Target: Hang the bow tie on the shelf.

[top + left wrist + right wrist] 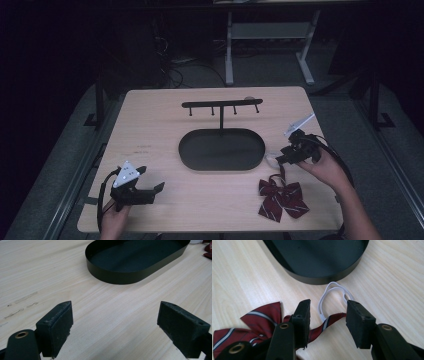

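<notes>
Meanwhile, open right tongs above striped bow tie

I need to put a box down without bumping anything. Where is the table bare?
Bare wood spans the table's left side, between the oval tray and the left hand-held gripper, and the far right corner. It is crowded near the right, around the bow tie and right hand-held gripper.

Left tongs at lower left of the high view, black body, grey three-cornered plate with dark dots, black cable looping below, right tongs at right, black, pale plate, thick black cable, brass-ringed screw holes by the jaws
</notes>
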The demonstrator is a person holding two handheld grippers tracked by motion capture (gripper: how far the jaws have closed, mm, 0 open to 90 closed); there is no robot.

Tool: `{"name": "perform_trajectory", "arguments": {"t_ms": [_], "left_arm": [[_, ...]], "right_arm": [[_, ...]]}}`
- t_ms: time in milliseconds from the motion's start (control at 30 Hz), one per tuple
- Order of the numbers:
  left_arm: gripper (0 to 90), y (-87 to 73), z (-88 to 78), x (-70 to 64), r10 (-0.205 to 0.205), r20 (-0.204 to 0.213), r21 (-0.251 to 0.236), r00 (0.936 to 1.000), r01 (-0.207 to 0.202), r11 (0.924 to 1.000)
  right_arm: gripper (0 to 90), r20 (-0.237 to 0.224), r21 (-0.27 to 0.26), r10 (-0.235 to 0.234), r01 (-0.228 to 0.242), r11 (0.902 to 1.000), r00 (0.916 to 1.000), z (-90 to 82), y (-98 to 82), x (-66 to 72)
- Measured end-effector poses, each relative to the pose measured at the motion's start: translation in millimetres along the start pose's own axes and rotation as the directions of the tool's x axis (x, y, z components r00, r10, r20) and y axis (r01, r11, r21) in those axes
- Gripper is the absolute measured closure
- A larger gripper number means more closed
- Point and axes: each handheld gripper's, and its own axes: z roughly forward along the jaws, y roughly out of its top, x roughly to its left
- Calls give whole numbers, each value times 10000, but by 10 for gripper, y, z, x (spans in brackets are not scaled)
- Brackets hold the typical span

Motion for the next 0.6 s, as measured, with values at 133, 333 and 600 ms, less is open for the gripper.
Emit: {"name": "perform_trajectory", "arguments": {"t_ms": [133,333,600], "left_arm": [[130,-1,2,0,-20,9,15,10000,20,10000],[130,1,4,-3,36,18,72,10000,-36,10000],[130,1,5,-5,42,31,90,10000,-42,10000]], "right_arm": [[549,102,126,87,-88,9999,9999,62,10,-57],[577,211,289,289,-295,9991,9994,158,31,-139],[617,482,588,526,-554,9967,9975,288,35,-244]]}}
